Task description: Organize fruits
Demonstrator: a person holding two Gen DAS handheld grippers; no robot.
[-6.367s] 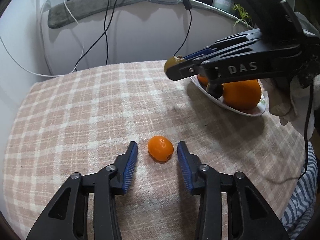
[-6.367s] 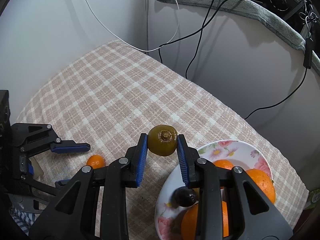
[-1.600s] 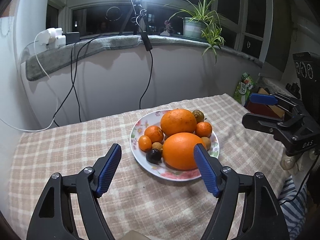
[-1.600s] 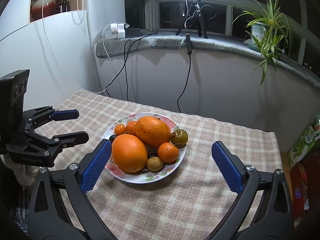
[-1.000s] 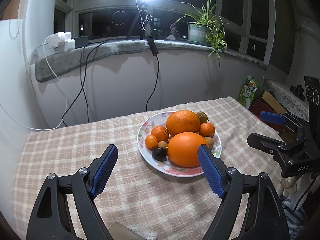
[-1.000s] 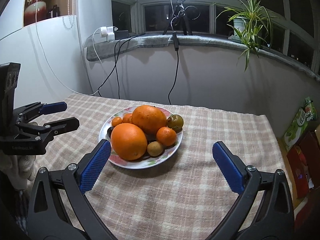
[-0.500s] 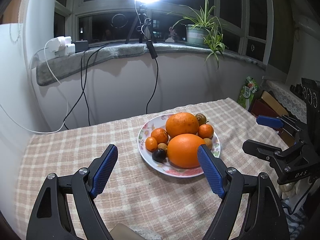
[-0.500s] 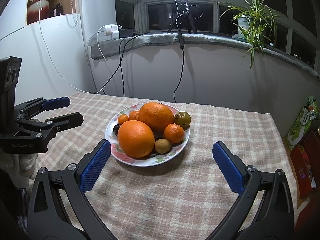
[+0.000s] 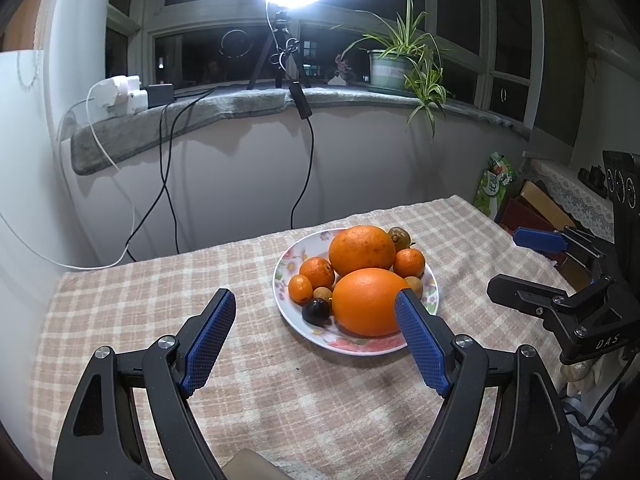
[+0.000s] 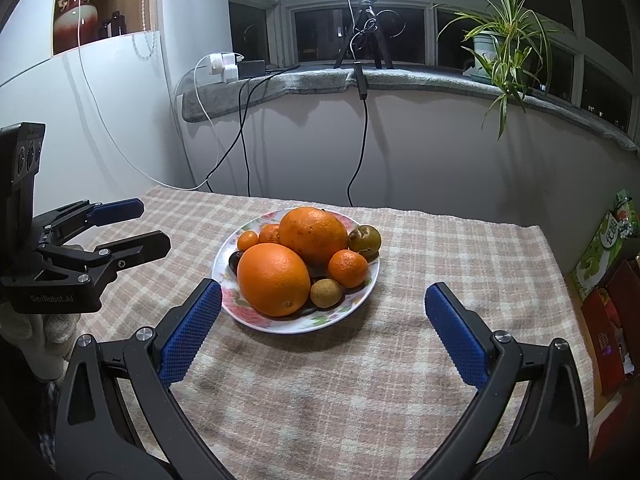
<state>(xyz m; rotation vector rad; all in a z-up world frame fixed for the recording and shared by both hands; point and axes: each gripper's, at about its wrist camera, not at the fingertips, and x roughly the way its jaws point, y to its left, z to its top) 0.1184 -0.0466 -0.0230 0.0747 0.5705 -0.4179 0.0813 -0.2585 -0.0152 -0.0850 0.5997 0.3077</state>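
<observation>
Both tongs I hold spread wide and empty: left tongs (image 9: 314, 320), right tongs (image 10: 322, 308). All the fruits sit heaped on the floral plate (image 10: 362, 292) in the middle of the checked surface (image 10: 440, 248), two big oranges (image 10: 274, 278) among smaller tangerines, a green fruit and a dark plum.
</observation>
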